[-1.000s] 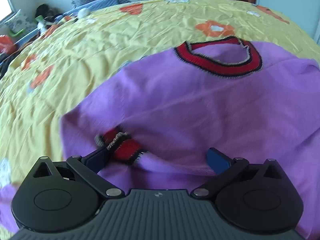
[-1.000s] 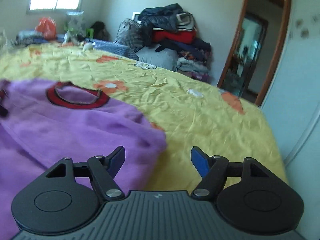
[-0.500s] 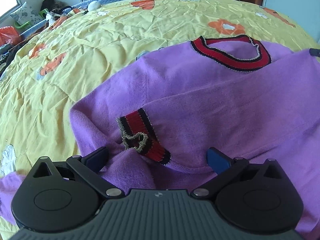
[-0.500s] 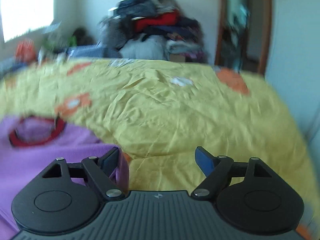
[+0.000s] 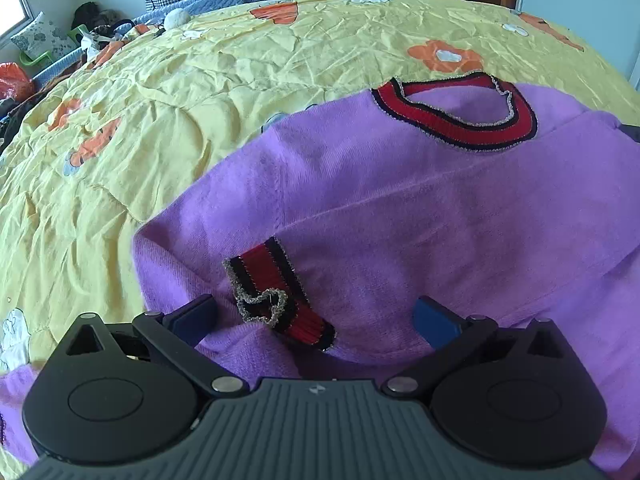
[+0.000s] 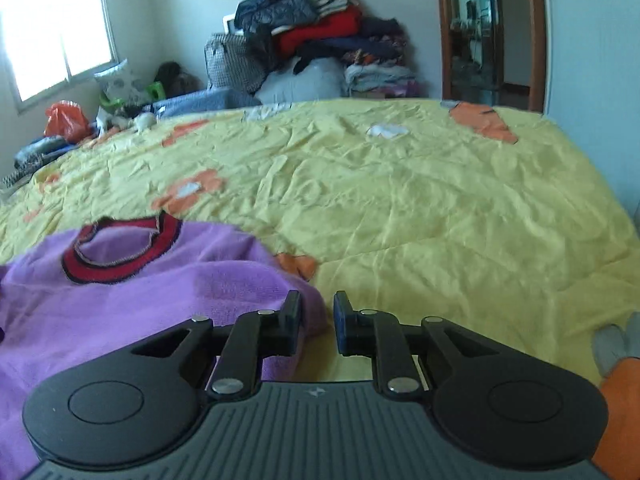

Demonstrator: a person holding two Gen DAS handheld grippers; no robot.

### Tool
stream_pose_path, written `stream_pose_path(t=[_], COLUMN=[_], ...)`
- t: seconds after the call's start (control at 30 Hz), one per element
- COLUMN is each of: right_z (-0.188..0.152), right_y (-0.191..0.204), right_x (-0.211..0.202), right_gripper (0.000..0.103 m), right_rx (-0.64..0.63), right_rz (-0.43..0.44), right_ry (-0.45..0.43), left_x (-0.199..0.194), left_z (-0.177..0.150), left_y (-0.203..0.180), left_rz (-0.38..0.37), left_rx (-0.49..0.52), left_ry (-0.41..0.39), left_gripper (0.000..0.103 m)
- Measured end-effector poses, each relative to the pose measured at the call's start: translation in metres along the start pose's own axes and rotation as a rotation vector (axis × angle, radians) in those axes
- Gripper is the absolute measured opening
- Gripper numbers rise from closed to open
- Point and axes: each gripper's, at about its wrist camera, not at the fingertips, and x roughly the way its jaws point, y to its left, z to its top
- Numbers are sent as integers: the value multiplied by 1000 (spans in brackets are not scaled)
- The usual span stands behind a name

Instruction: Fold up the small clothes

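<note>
**Purple sweater on the yellow bed, one tool wide, one nearly pinched**

Yellow quilted bedding [image 5: 168, 184] with orange and white flowers covers the bed and carries everything in both views.

Closest to the left tool [image 5: 316, 318], a red-and-black striped cuff [image 5: 276, 292] with a glittery edge lies between the two blue fingertips [image 5: 434, 322], which stand wide apart and grip nothing. The cuff belongs to a sleeve folded in over the body of the purple sweater [image 5: 420, 216], and the cuff's end is curled over on itself. The left fingertip sits against bunched purple knit just beside the cuff. Beyond it the sweater spreads flat across the bedding, its red collar [image 5: 460, 120] with dark trim at the far end, lying open toward the foot of the view.

The right tool [image 6: 317, 320] has its fingers drawn close together with only a narrow slit between them; the right-hand edge of the sweater [image 6: 160, 292] lies right at the left finger, but whether any cloth is caught in the slit cannot be told. From here the collar [image 6: 120, 252] shows at the left, and the bare bedding [image 6: 440, 208] runs off to the right and ahead.

Farther out, a tall heap of clothes [image 6: 316, 40] is stacked against the wall, a bright window [image 6: 52, 32] is at the left, and a wooden door frame [image 6: 492, 28] stands at the right.
</note>
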Motion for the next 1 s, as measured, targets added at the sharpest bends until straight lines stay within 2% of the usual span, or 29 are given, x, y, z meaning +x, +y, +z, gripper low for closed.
stream_pose_path(t=[0.07,0.1,0.17,0.23,0.33,0.4,0.43,0.47,0.5,0.57,0.63,0.7,0.77,0.83,0.87,0.9,0.93,0.97,1.0], right_z=[2,6,11,20,26,25,25,28,30,36,34,23,5,-15,-26,-38,-41,-39,-41], right_y=[4,3,-2,-24,-62,-88,-93,-88,-79,-59,-38,-13,11,35,49,62,63,54,50], right_x=[5,5,1,-2,14,27,28,28,27,15,-11,-35,-44,-48,-48,-41,-46,-48,-51], right_gripper=[15,2,2,2,2,2,2,2,0,4,6,6,23,84,83,76,73,71,68], right_rx=[-48,-43,-49,67,288,410,408,327,244,156,99,51,21,-53,-138,-253,-281,-235,-252], right_rz=[-25,-5,-15,69,235,308,251,140,109,31,20,50,88,111,129,84,72,90,76], right_ry=[18,29,28,29,107,156,148,157,156,160,102,80,103,123,142,217,204,238,256], left_x=[0,0,1,2,5,8,8,10,10,11,6,1,0,6,12,13,12,10,9], left_z=[-2,-3,-3,-3,-2,-2,-1,-1,-1,2,5,5,5,7,7,5,4,2,1], left_y=[2,3,7,11,18,22,24,25,26,28,31,38,42,38,31,27,26,29,33], left_rz=[-5,-10,-25,-45,-96,-130,-138,-137,-134,-92,-10,-3,-75,-71,-32,-18,-11,-11,-14], left_rx=[5,2,0,14,32,57,69,69,63,33,-30,-86,-132,-128,-93,-57,-37,-43,-56], left_ry=[-2,-3,-2,-1,-2,-11,-17,-21,-23,-22,-30,-70,-90,-59,-31,-42,-44,-29,-9], left_gripper=[103,103,103,103,103,103,103,103,103,103,103,103,103,103,103,103,103,103,103])
